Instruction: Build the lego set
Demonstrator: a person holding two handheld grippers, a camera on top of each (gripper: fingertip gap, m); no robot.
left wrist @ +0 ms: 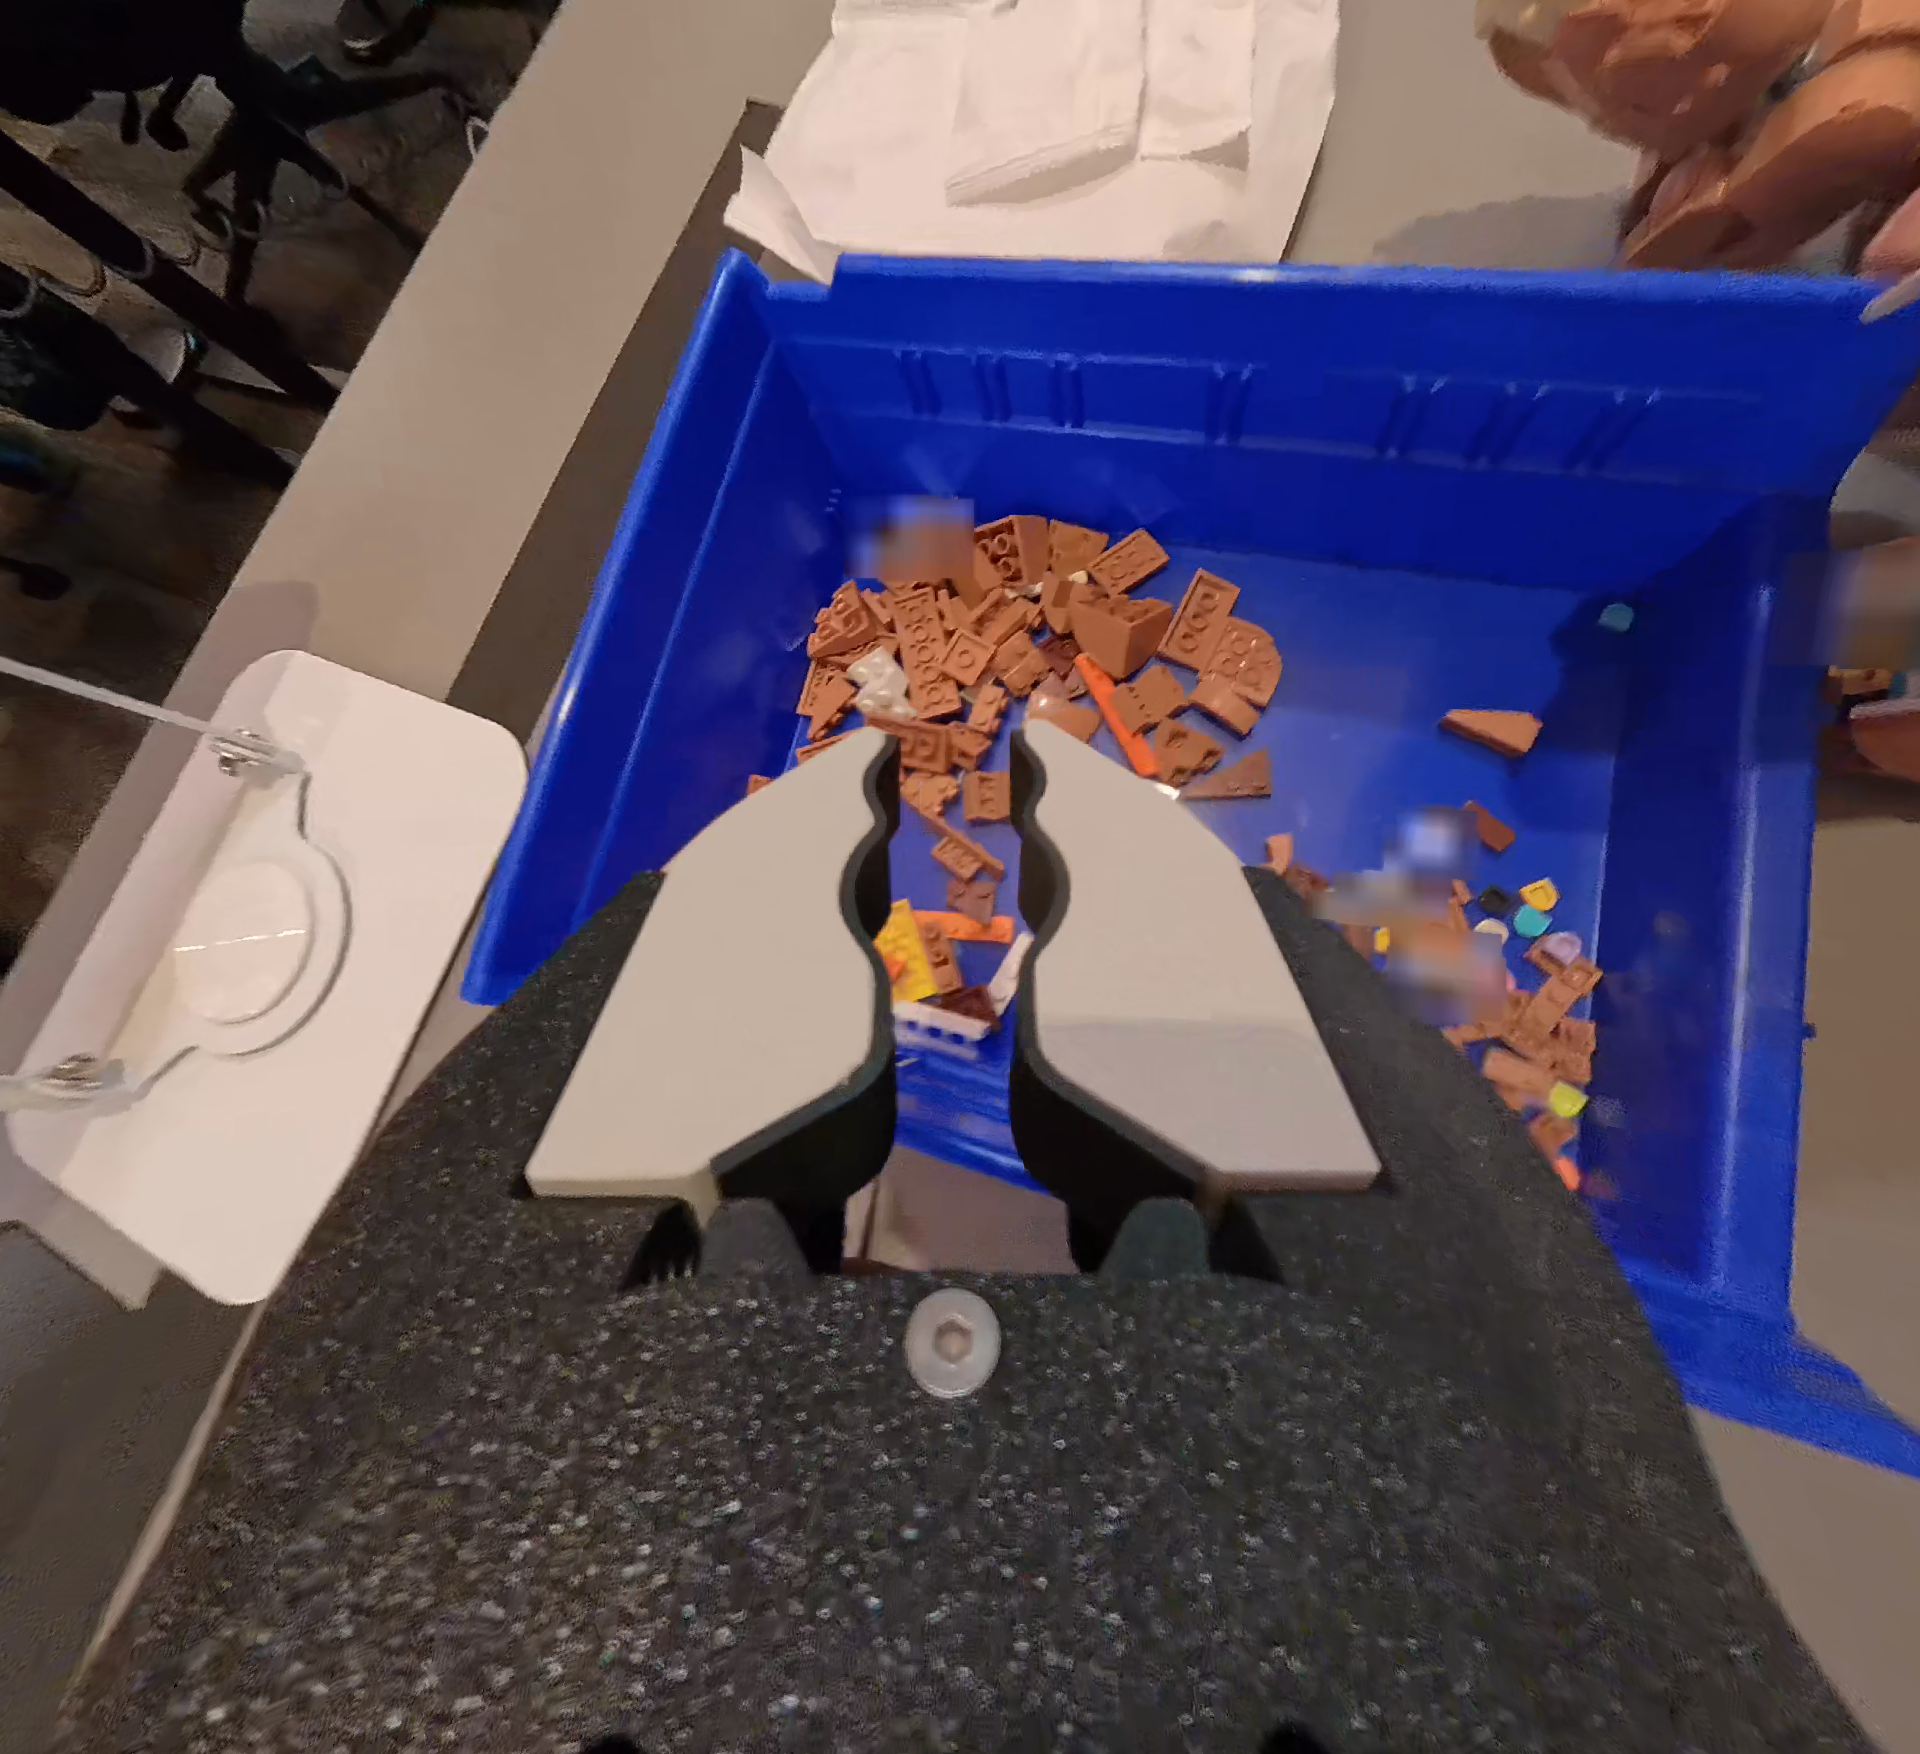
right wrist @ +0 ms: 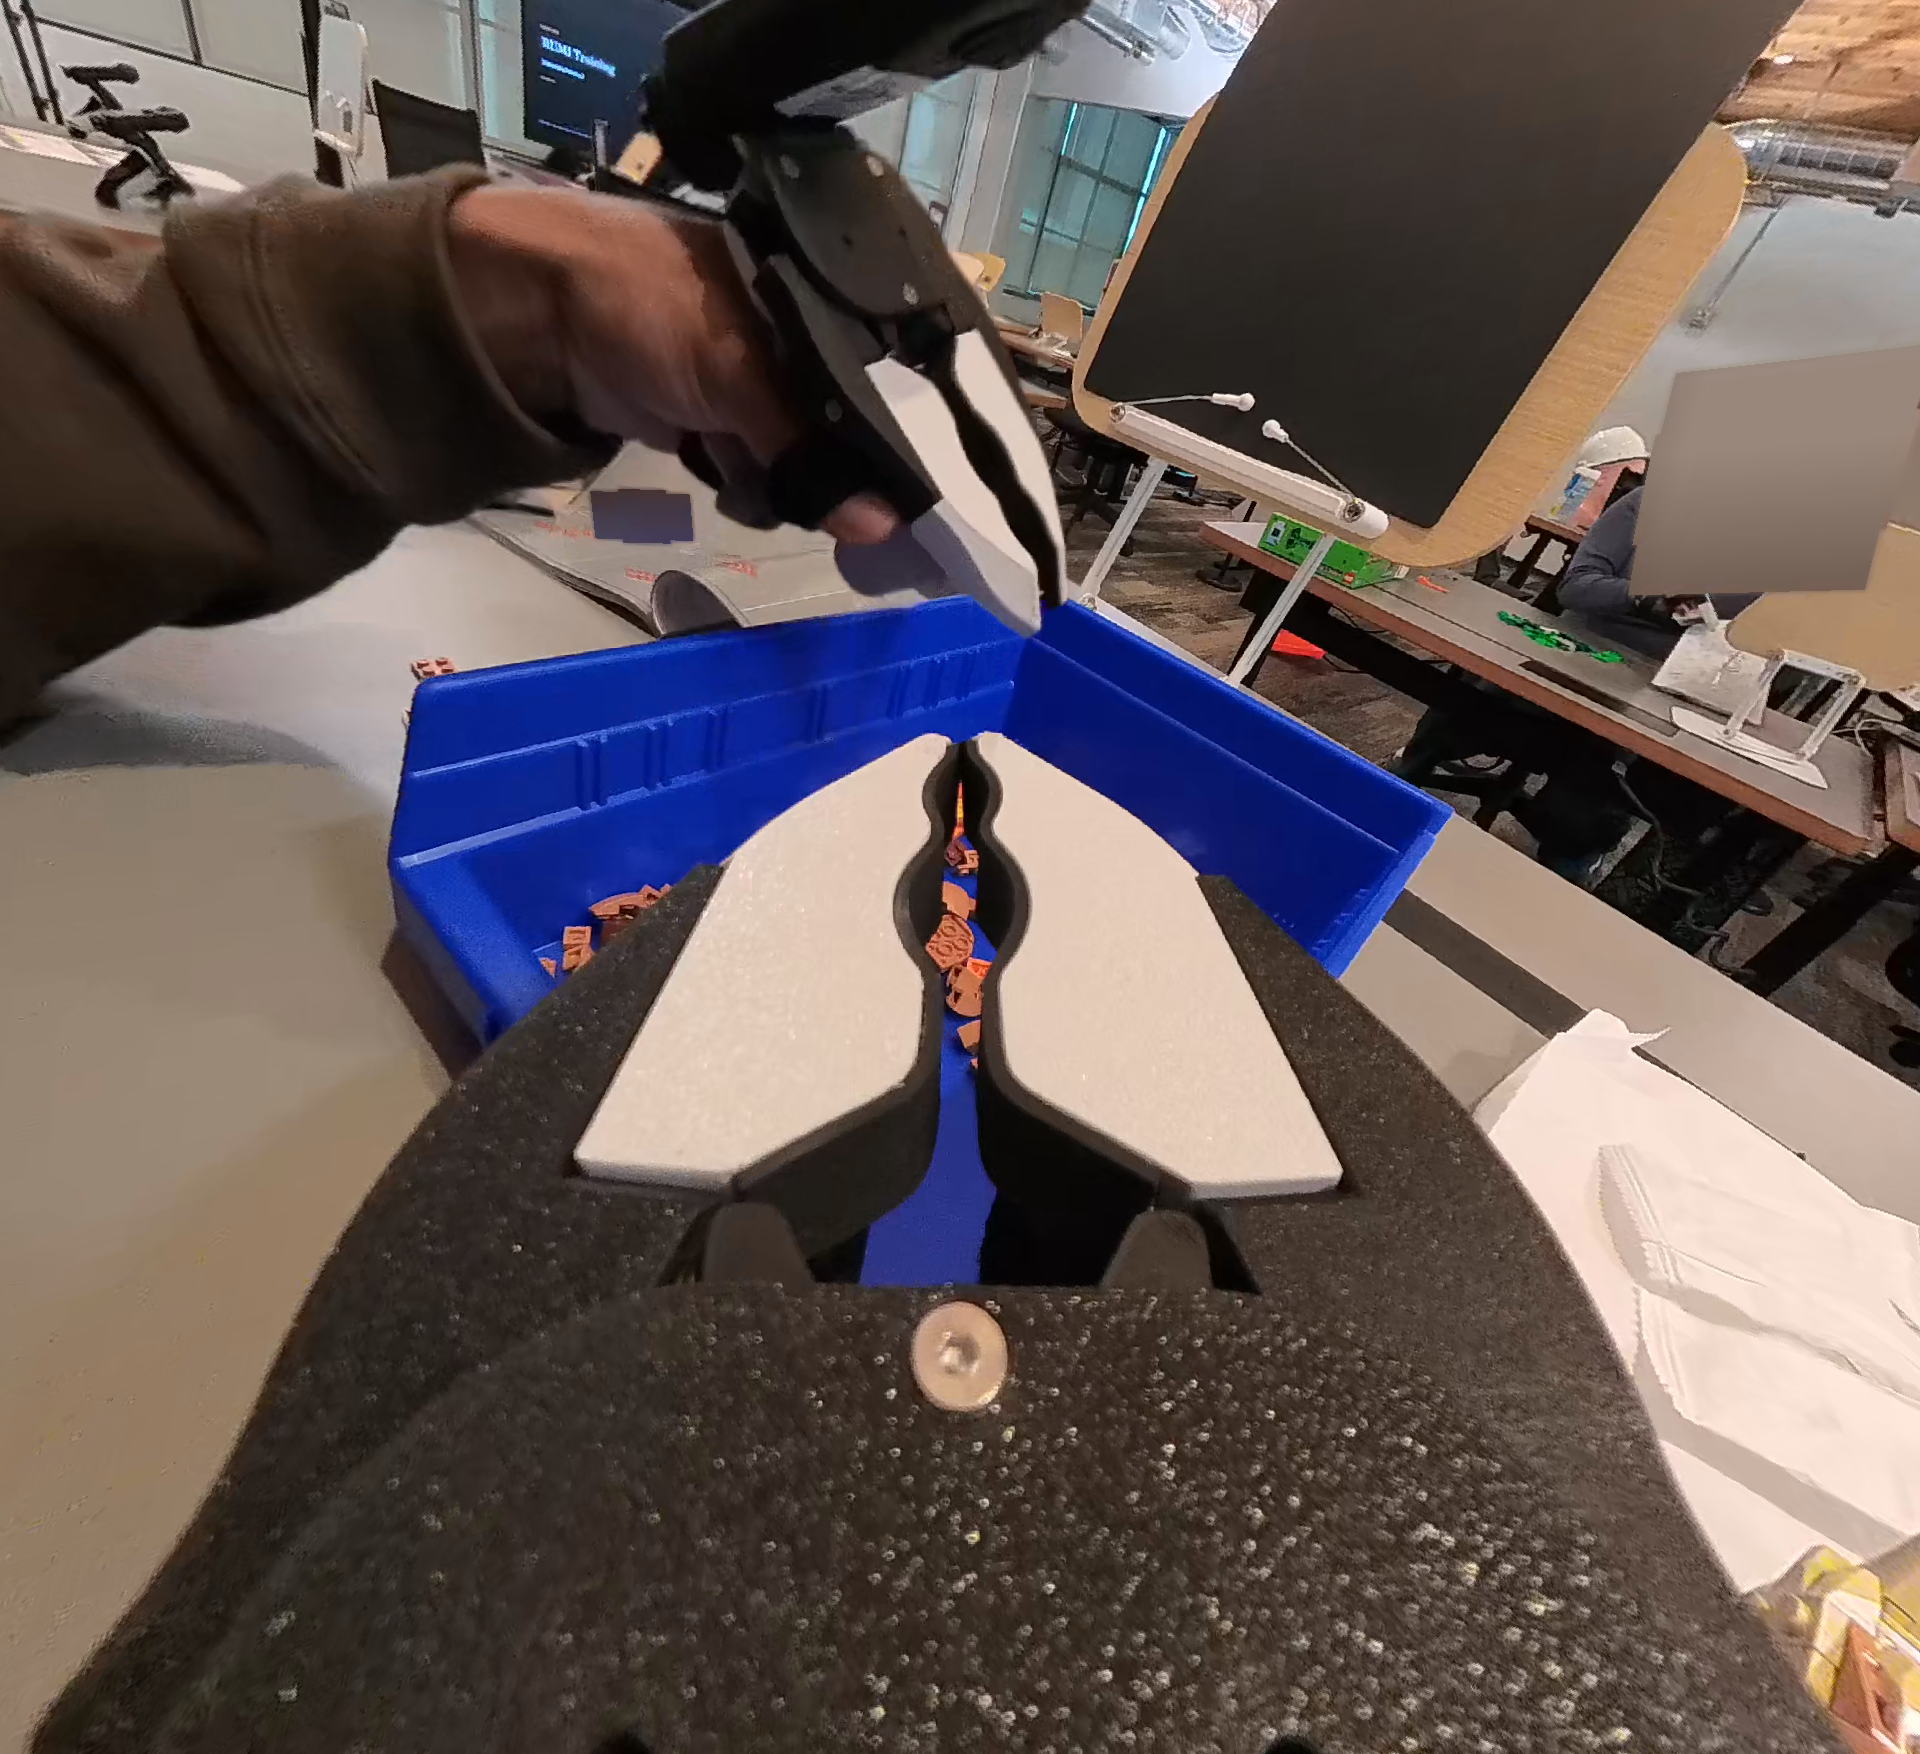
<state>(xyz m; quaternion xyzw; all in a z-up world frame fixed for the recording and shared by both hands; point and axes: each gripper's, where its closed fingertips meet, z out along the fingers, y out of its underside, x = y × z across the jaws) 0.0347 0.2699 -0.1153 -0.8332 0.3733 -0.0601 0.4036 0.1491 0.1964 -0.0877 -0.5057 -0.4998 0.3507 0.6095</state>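
A blue bin holds a pile of brown lego pieces and a few small coloured pieces at its right side. My left gripper is open and empty, hovering over the near edge of the pile. In the right wrist view it hangs above the bin's far corner, held by a hand in a brown sleeve. My right gripper is shut, tips together, over the blue bin and the brown pieces. An orange bit shows just below its tips; I cannot tell whether it is held.
A part-built brown and cream lego model stands blurred behind the bin at the right. White paper bags lie behind the bin and also show in the right wrist view. A white stand base sits left of it. An open booklet lies beyond.
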